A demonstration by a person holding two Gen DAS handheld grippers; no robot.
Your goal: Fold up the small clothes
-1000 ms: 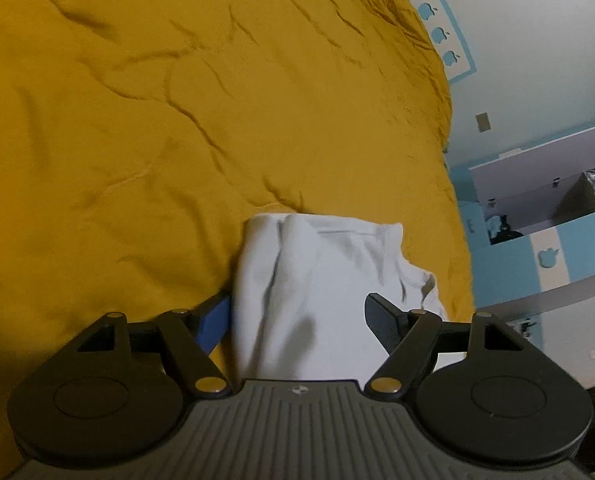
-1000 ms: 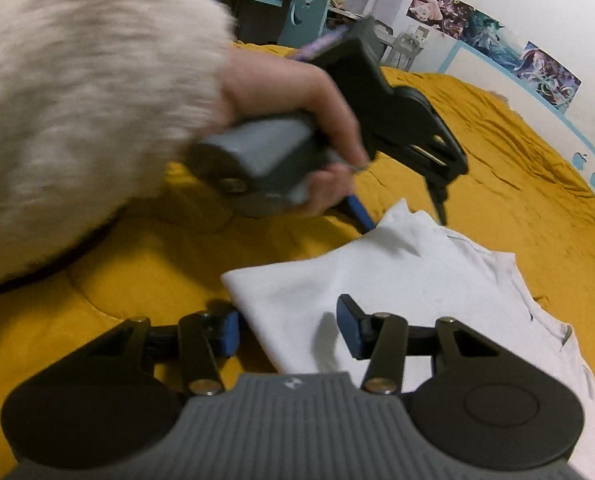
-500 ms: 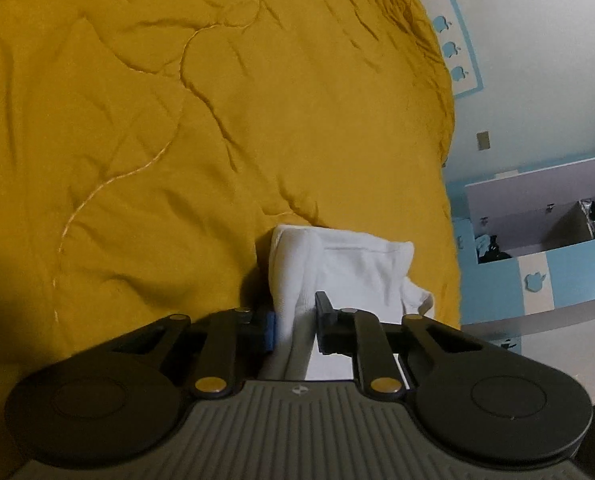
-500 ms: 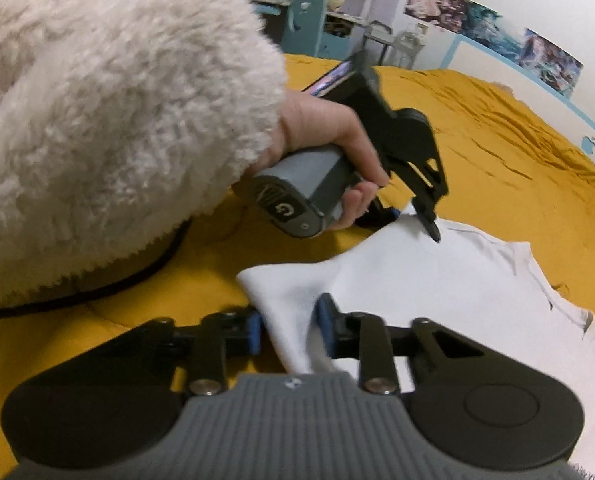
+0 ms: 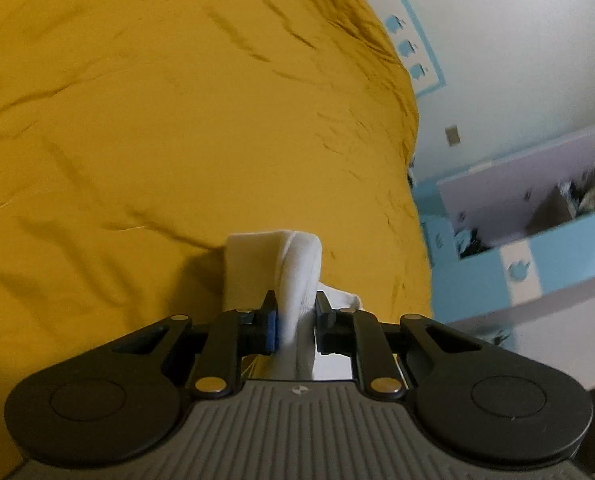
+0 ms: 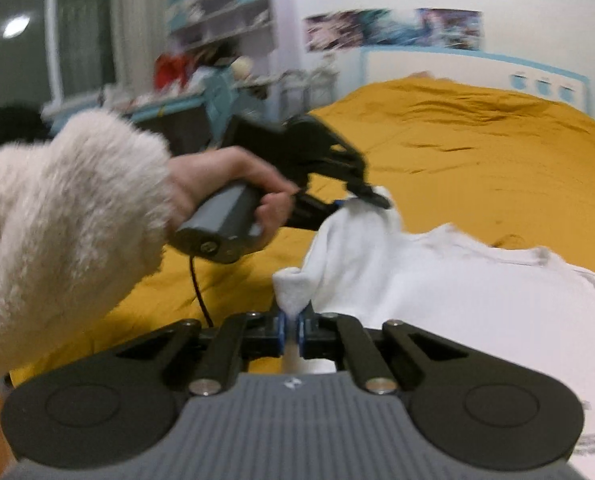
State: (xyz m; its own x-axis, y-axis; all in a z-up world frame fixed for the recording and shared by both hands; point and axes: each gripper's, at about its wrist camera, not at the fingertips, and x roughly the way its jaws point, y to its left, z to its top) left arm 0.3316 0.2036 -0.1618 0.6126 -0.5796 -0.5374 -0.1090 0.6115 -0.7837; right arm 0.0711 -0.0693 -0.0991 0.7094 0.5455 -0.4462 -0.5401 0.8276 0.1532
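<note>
A small white garment [image 6: 437,284] lies on the mustard yellow bedspread [image 6: 477,140]. My right gripper [image 6: 292,330] is shut on a bunched corner of it at the near edge. My left gripper [image 5: 295,320] is shut on another fold of the white garment [image 5: 293,268] and holds it above the bedspread [image 5: 157,120]. In the right wrist view the left gripper [image 6: 367,196] shows in the person's hand, pinching the garment's far corner and lifting it. The rest of the garment still rests flat to the right.
The bed's right edge drops off beside a blue and white cabinet [image 5: 537,248] with an open drawer. A desk and shelves [image 6: 217,60] stand behind the bed by a window. A black cable [image 6: 197,288] hangs from the left gripper's handle.
Both grippers closed on the garment's edge and lifted it off the bedspread. The left gripper rose and moved further over the bed. Both views are blurred with motion.
</note>
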